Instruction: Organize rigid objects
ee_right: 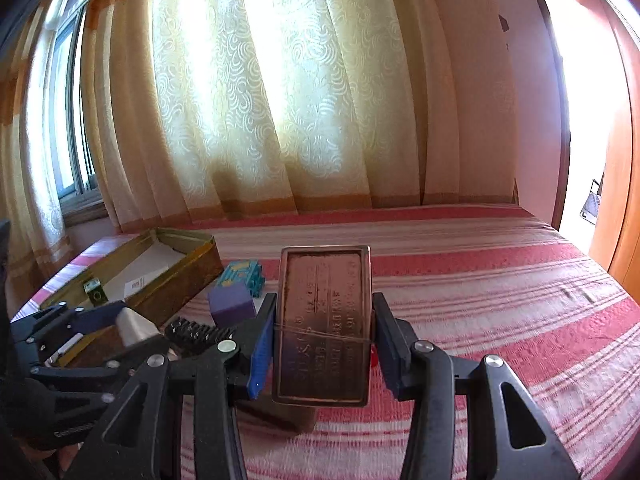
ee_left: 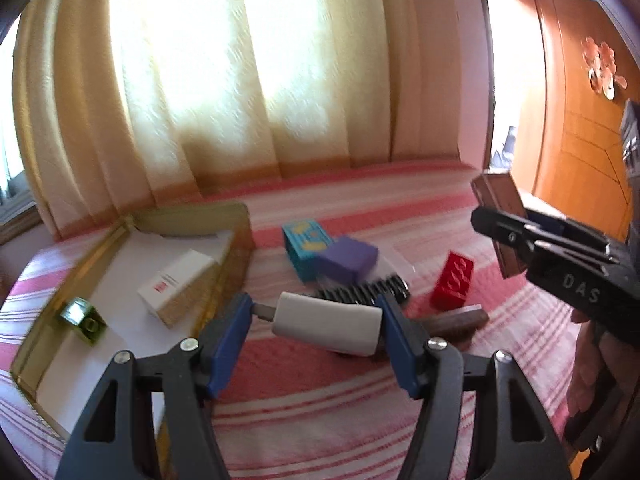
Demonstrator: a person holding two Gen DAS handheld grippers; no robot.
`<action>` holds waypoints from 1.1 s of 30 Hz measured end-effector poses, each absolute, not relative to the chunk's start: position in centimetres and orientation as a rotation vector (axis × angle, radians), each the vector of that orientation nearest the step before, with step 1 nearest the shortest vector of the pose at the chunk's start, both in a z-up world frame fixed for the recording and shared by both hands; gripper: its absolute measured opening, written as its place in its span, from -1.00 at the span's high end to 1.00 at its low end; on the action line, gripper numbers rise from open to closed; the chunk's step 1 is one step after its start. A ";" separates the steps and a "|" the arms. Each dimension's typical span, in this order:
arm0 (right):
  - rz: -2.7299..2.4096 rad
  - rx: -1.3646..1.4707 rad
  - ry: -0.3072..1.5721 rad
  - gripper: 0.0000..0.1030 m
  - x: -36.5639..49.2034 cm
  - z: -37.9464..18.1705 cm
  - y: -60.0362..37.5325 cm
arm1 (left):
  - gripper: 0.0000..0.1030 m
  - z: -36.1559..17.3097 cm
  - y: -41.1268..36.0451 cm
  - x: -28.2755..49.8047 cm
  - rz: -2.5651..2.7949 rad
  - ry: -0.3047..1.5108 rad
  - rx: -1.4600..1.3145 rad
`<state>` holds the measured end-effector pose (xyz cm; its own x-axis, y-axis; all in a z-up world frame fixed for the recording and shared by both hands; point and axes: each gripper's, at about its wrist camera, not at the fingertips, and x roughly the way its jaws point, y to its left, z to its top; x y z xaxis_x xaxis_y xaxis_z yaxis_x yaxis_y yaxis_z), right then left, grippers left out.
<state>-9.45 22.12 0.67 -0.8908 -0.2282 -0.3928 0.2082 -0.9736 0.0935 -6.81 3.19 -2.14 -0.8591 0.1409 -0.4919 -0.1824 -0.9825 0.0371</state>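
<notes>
My left gripper [ee_left: 312, 310] is shut on a white plug-like adapter [ee_left: 332, 326], held crosswise between its blue pads just above the striped bedcover. It shows at the left of the right wrist view too, where the left gripper [ee_right: 120, 322] grips the adapter [ee_right: 134, 330]. My right gripper [ee_right: 325, 308] is shut on a flat copper-brown plate [ee_right: 324, 332] with raised lettering, held up on edge. From the left wrist view that plate [ee_left: 498, 208] hangs at the right, above the bed. An open golden tin [ee_left: 236, 240] at the left holds a white carton [ee_left: 180, 280] and a green brick [ee_left: 84, 318].
On the red-and-white striped bedcover [ee_left: 320, 400] lie a teal box [ee_left: 306, 246], a purple block [ee_left: 348, 262], a black comb [ee_left: 360, 292], a red brick [ee_left: 454, 278] and a brown stick-like piece [ee_left: 460, 322]. Cream curtains hang behind the bed and a wooden door stands at the right.
</notes>
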 end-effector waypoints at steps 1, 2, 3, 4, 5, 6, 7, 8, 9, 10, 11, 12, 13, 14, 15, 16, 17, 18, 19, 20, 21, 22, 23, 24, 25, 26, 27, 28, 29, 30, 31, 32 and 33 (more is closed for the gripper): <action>-2.857 0.579 -0.083 0.08 -9.4 0.8 22.1 | -0.24 -2.0 3.1 -6.5 2.890 0.125 -0.717; -2.860 0.568 -0.087 0.08 -9.4 0.9 22.2 | -0.24 -1.8 2.9 -6.2 2.910 0.132 -0.677; -2.859 0.550 -0.095 0.08 -9.4 0.9 22.1 | -0.24 -1.6 2.8 -5.8 2.929 0.138 -0.638; -2.856 0.528 -0.103 0.08 -9.3 1.0 22.1 | -0.24 -1.4 2.6 -5.4 2.952 0.139 -0.597; -2.858 0.513 -0.102 0.08 -9.3 1.1 22.0 | -0.24 -1.3 2.4 -5.2 2.962 0.135 -0.580; -2.862 0.502 -0.098 0.08 -9.2 1.2 21.9 | -0.24 -1.2 2.2 -5.1 2.974 0.125 -0.563; -2.866 0.485 -0.094 0.08 -9.0 1.2 21.8 | -0.24 -1.1 2.0 -5.0 2.985 0.113 -0.544; -2.868 0.472 -0.092 0.08 -8.9 1.3 21.6 | -0.24 -1.0 1.7 -4.9 2.995 0.099 -0.527; -2.872 0.461 -0.088 0.08 -8.8 1.4 21.5 | -0.24 -1.0 1.5 -4.7 3.007 0.088 -0.512; -2.876 0.449 -0.083 0.08 -8.7 1.5 21.4 | -0.24 -0.9 1.1 -4.5 3.024 0.076 -0.494; -2.880 0.433 -0.077 0.08 -8.6 1.6 21.3 | -0.24 -0.8 0.7 -4.3 3.041 0.062 -0.479; -2.881 0.420 -0.070 0.08 -8.4 1.6 21.1 | -0.24 -0.8 0.4 -4.3 3.055 0.052 -0.473; -2.883 0.411 -0.058 0.08 -8.4 1.6 20.9 | -0.24 -0.8 0.1 -4.2 3.067 0.041 -0.471; -2.884 0.407 -0.046 0.08 -8.3 1.7 20.7 | -0.24 -0.8 -0.3 -4.2 3.078 0.027 -0.470; -2.884 0.401 -0.030 0.08 -8.3 1.7 20.5 | -0.24 -0.8 -0.6 -4.2 3.085 0.015 -0.471; -2.884 0.394 -0.019 0.08 -8.3 1.7 20.3 | -0.24 -0.8 -1.0 -4.3 3.097 0.001 -0.471; -2.884 0.390 -0.008 0.08 -8.3 1.8 20.0 | -0.24 -0.9 -1.1 -4.2 3.106 -0.005 -0.468; -2.883 0.388 -0.004 0.08 -8.3 1.7 19.9 | -0.24 -0.9 -1.3 -4.1 3.114 -0.005 -0.464; -2.881 0.386 -0.003 0.08 -8.3 1.8 19.7 | -0.24 -1.0 -1.4 -4.1 3.119 -0.003 -0.463; -2.878 0.387 0.001 0.08 -8.4 1.7 19.5 | -0.24 -1.0 -1.5 -4.0 3.122 -0.003 -0.464; -2.876 0.390 0.005 0.08 -8.5 1.8 19.3 | -0.24 -1.1 -1.6 -4.0 3.126 -0.006 -0.464; -2.874 0.391 0.008 0.08 -8.6 1.8 19.1 | -0.24 -1.1 -1.8 -4.0 3.131 -0.008 -0.464; -2.871 0.390 0.009 0.08 -8.6 1.8 18.9 | -0.24 -1.1 -1.9 -4.0 3.135 -0.010 -0.466; -2.870 0.391 0.011 0.08 -8.6 1.8 18.8 | -0.24 -1.1 -2.1 -4.1 3.137 -0.015 -0.468; -2.869 0.393 0.015 0.08 -8.6 1.8 18.6 | -0.24 -1.1 -2.2 -4.2 3.140 -0.016 -0.468; -2.869 0.391 0.016 0.08 -8.6 1.7 18.5 | -0.24 -1.1 -2.3 -4.2 3.145 -0.018 -0.468; -2.868 0.389 0.016 0.08 -8.6 1.8 18.3 | -0.24 -1.1 -2.5 -4.2 3.150 -0.020 -0.466; -2.868 0.387 0.018 0.08 -8.6 1.7 18.2 | -0.24 -1.1 -2.6 -4.1 3.154 -0.023 -0.463; -2.867 0.386 0.024 0.08 -8.6 1.7 18.1 | -0.24 -1.2 -2.7 -4.0 3.156 -0.024 -0.462; -2.867 0.383 0.026 0.08 -8.5 1.7 17.9 | -0.24 -1.2 -2.7 -3.9 3.156 -0.025 -0.462; -2.865 0.380 0.029 0.08 -8.5 1.7 17.8 | -0.24 -1.2 -2.8 -3.9 3.159 -0.026 -0.461; -2.863 0.377 0.033 0.08 -8.4 1.7 17.6 | -0.24 -1.2 -2.8 -3.8 3.163 -0.027 -0.457; -2.861 0.374 0.036 0.08 -8.4 1.7 17.4 | -0.24 -1.2 -2.9 -3.8 3.165 -0.027 -0.456</action>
